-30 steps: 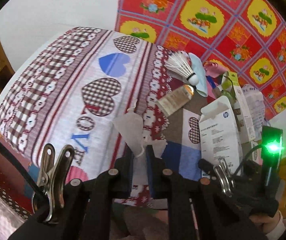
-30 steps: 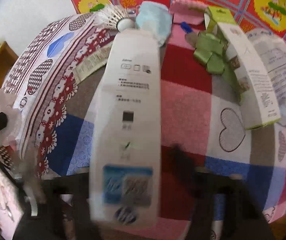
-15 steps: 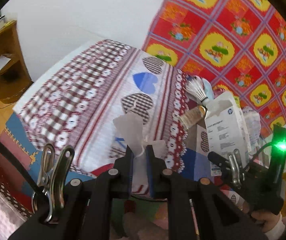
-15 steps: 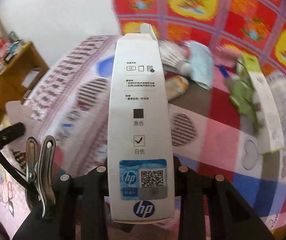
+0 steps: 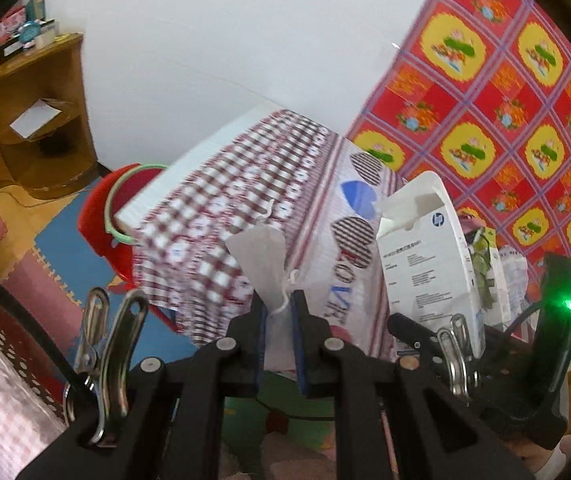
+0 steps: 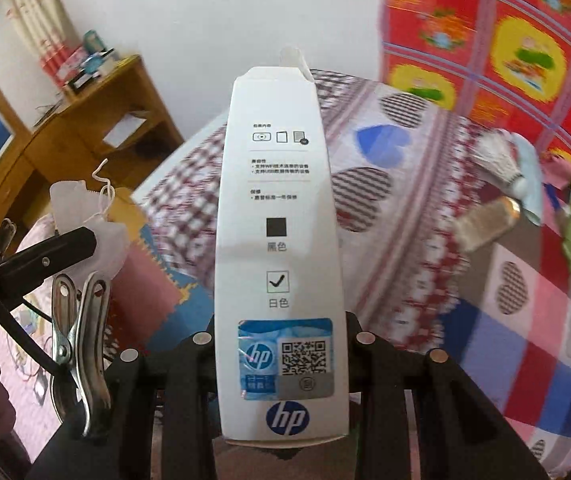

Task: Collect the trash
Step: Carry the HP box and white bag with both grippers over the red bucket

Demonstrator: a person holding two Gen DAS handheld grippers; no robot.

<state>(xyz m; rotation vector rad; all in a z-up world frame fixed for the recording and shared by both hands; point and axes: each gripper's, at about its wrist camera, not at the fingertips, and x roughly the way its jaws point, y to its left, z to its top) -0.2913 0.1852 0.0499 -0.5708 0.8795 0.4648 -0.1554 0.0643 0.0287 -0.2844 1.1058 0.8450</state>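
left claw: my left gripper [image 5: 277,308] is pinched tight on a white tea bag [image 5: 263,258], centre of the left view.
right claw: my right gripper [image 6: 281,356] is clamped on the white HP box [image 6: 279,248], standing upright mid-frame.
bin: I reckon the red bin [image 5: 115,216], centre-left beside the bed [image 5: 225,200], is where both go.
how I'd do it: carry both over its rim, keep the box vertical, let go of 1 at a time.
left behind: shuttlecock [image 6: 501,162] at right.
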